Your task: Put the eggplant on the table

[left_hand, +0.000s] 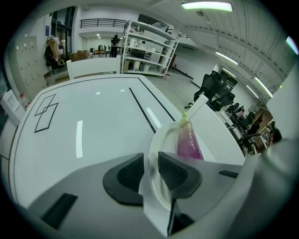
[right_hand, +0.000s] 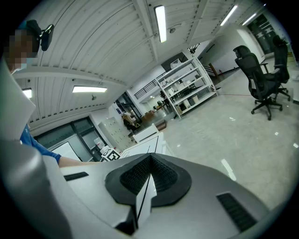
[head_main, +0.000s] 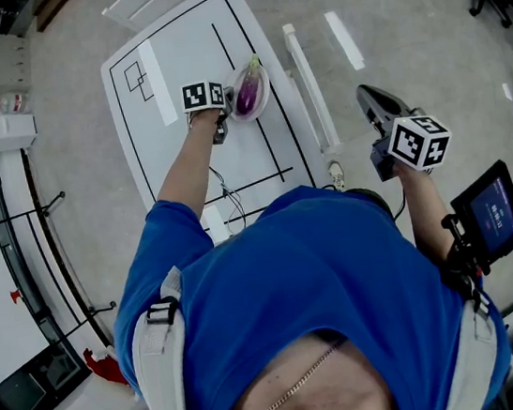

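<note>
My left gripper (left_hand: 150, 170) has its ribbed black pads clamped on the thin rim of a shallow white plate (left_hand: 156, 149). The eggplant (left_hand: 188, 143), glossy purple with a green stem, lies on that plate, over the smooth white table (head_main: 172, 78) near its right edge. Bare tabletop with black lines opens to the left. My right gripper (right_hand: 149, 176) is pressed closed on nothing, above the grey floor (head_main: 421, 25), well apart from the table.

1 eggplant (head_main: 248, 91), 1 plate (left_hand: 156, 140), 1 table (head_main: 172, 78), 2 tools (left_hand: 152, 170) (right_hand: 149, 175).
</note>
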